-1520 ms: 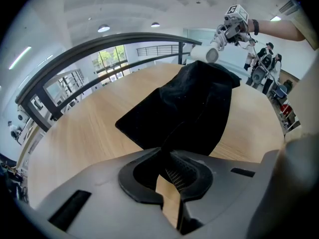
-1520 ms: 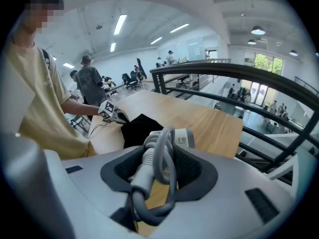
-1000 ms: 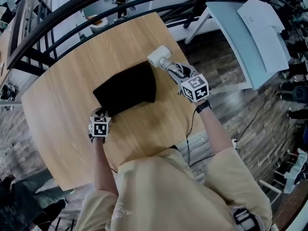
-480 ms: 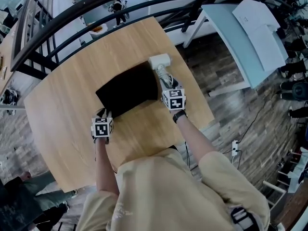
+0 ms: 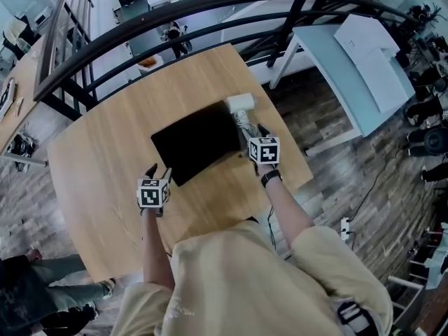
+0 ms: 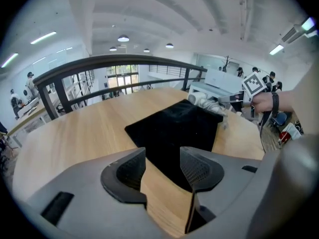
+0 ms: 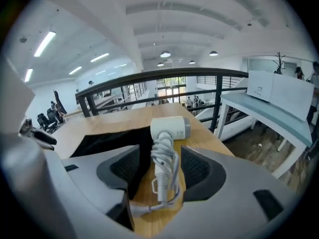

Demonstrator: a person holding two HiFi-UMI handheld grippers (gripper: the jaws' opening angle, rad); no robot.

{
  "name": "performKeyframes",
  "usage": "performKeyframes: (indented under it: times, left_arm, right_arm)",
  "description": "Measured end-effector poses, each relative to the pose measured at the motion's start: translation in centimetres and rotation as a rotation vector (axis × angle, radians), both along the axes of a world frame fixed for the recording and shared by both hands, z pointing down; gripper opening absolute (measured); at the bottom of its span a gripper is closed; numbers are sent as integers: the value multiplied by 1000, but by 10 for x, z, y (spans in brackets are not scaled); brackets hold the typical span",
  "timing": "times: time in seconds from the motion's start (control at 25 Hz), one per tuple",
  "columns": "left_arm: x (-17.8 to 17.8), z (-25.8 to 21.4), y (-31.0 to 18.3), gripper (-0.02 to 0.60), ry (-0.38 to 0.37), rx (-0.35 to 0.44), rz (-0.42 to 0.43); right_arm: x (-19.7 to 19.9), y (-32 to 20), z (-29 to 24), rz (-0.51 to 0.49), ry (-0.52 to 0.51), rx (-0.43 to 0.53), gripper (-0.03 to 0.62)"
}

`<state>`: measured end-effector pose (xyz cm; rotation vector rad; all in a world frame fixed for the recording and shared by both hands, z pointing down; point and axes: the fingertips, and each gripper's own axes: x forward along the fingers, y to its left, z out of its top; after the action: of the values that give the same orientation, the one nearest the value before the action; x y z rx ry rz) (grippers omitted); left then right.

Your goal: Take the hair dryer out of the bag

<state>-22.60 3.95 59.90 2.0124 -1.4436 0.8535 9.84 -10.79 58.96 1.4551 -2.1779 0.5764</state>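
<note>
The white hair dryer (image 5: pixel 240 106) lies on the wooden table (image 5: pixel 98 159) with its cord wound round the handle, against the right edge of the flat black bag (image 5: pixel 195 143). My right gripper (image 5: pixel 248 127) straddles the handle. Its jaws have just been opening, and in the right gripper view the hair dryer (image 7: pixel 163 148) lies between the pads with a gap on both sides. My left gripper (image 5: pixel 159 171) hovers above the table at the bag's near corner. Its jaws have also just been opening, with only bare wood between them in the left gripper view, the bag (image 6: pixel 175 131) ahead.
A black railing (image 5: pixel 210 2) curves round the table's far side. A pale blue side table (image 5: pixel 350 68) with a white box stands to the right. The table's right edge runs close behind the right gripper. Another person (image 5: pixel 42 292) stands at lower left.
The right gripper brought the hair dryer down from beyond the bag's right corner onto the table beside the bag and spread its jaws. The left gripper opened and lifted off the bag's near corner.
</note>
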Motion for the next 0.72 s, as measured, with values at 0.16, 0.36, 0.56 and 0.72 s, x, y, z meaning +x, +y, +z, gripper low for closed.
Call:
performKeyframes:
  times: [0.16, 0.36, 0.56, 0.72]
  left_arm:
    - [14, -54, -6, 218, 75, 148, -5]
    - [36, -139, 4, 138, 132, 391, -2]
    - [51, -212, 23, 58, 158, 590, 16]
    - [60, -244, 35, 14, 122, 690, 30]
  right_arm:
    - [-23, 33, -83, 30, -114, 179, 222]
    - [-77, 92, -164, -40, -194, 338, 156]
    - [-109, 128, -219, -111, -171, 446, 55]
    - [-119, 150, -244, -139, -128, 518, 20]
